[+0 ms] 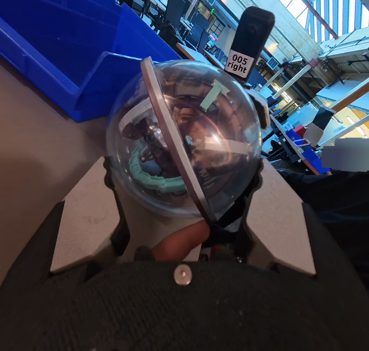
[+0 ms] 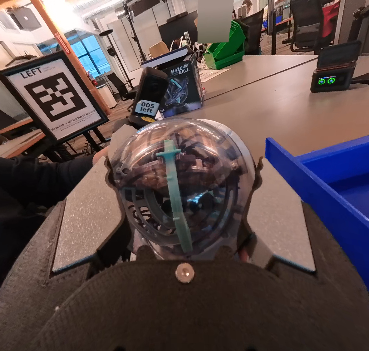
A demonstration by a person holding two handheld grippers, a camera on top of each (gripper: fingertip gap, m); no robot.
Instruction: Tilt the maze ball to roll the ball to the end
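Blue bin point(image 2: 319, 181) blocks right side (close by); table point(image 2: 259, 111) beyond open.

Glossy clear plastic maze ball point(image 2: 179, 181); matt table point(image 2: 269, 111).

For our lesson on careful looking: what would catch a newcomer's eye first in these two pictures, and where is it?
The clear maze ball fills the middle of both views, clasped from opposite sides by the left gripper and right gripper, whose fingers press its shell. A mint-green track runs through its tangle. A bright blue bin sits beside it on the grey table.
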